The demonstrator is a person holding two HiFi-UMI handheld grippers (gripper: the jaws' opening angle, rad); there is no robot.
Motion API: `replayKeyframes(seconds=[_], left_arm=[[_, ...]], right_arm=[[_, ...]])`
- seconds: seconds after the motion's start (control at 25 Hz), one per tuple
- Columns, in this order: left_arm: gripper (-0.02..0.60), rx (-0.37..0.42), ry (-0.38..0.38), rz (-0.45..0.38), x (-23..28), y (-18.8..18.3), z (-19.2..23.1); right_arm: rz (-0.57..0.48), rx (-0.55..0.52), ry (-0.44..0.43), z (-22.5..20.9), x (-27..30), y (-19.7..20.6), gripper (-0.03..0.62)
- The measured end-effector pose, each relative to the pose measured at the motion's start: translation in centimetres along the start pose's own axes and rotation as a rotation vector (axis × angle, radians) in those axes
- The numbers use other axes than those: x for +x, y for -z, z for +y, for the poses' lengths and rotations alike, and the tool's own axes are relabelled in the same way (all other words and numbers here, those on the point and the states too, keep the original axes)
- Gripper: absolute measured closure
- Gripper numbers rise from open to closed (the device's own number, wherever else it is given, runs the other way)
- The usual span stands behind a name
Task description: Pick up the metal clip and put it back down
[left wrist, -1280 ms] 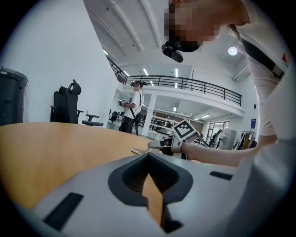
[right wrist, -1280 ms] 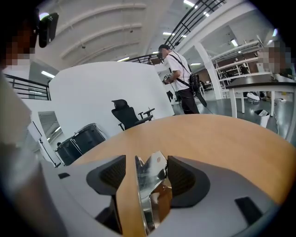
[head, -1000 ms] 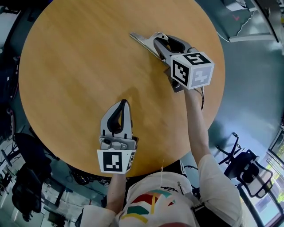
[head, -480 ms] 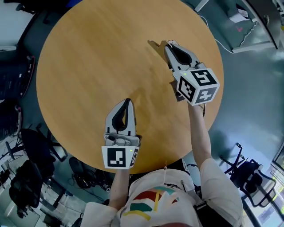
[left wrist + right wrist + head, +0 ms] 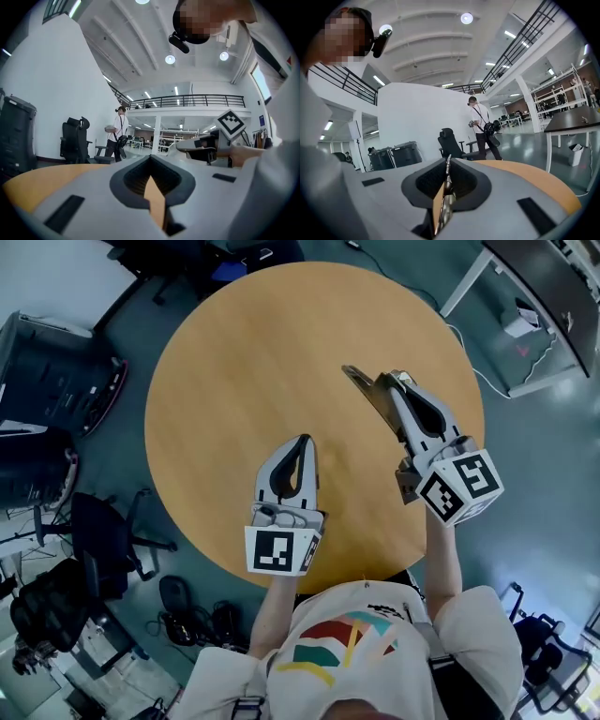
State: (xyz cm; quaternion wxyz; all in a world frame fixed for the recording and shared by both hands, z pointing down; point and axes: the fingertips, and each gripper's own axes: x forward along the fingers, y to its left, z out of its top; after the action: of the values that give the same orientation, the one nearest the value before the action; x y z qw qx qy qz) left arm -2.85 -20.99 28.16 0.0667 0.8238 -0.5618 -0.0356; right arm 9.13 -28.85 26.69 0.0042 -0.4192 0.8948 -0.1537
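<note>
The metal clip (image 5: 362, 383) is a flat silver piece, lifted above the round wooden table (image 5: 225, 352). My right gripper (image 5: 396, 379) is shut on it, and the clip's long end sticks out to the upper left. In the right gripper view the clip (image 5: 446, 197) stands edge-on between the dark pads. Those jaws have just been closing with the clip between them. My left gripper (image 5: 302, 440) hovers over the table's near half, shut and holding nothing. The left gripper view shows its tips (image 5: 151, 159) meeting, with the right gripper (image 5: 201, 145) to the right.
Black bins (image 5: 56, 362) and an office chair (image 5: 98, 540) stand on the floor left of the table. A white desk (image 5: 539, 306) is at the upper right. A person with a backpack (image 5: 482, 124) walks far beyond the table.
Both grippers have risen well above the table. The right one, at the clip on the table a second ago, now carries it in the air. The left one stayed shut.
</note>
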Motion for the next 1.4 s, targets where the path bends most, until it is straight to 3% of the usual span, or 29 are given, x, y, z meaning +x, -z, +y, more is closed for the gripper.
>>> replayKeyframes(seconds=[0.16, 0.36, 0.52, 0.72, 1.12, 1.28, 1.4], left_arm=[[0.538, -0.034, -0.033, -0.049, -2.8, -2.2, 1.9], [0.538, 0.023, -0.074, -0.055, -4.0, -3.6, 2.1], [0.538, 0.015, -0.090, -0.063, -5.3, -4.7, 3.1], [0.538, 0.038, -0.078, -0.049, -6.1, -4.7, 3.8], [0.538, 0.000, -0.080, -0.051, -5.3, -4.2, 2.1], [0.538, -0.017, -0.117, -0.035, -6.0, -3.3, 2.5], [0.538, -0.059, -0.155, -0.026, -7.4, -2.5, 5.3]], right_arm=[[-0.036, 0.037, -0.053, 5.5, -1.7, -0.9, 0.553], [-0.042, 0.046, -0.166, 10.6, -3.1, -1.2, 0.554], [-0.046, 0.078, -0.194, 12.7, -3.2, -0.8, 0.553], [-0.035, 0.072, -0.219, 13.7, -3.0, 0.5, 0.554], [0.027, 0.072, -0.254, 12.9, -3.8, 1.7, 0.553], [0.067, 0.074, -0.279, 13.2, -3.4, 2.7, 0.554], [0.097, 0.073, -0.312, 15.4, -1.3, 3.9, 0.553]])
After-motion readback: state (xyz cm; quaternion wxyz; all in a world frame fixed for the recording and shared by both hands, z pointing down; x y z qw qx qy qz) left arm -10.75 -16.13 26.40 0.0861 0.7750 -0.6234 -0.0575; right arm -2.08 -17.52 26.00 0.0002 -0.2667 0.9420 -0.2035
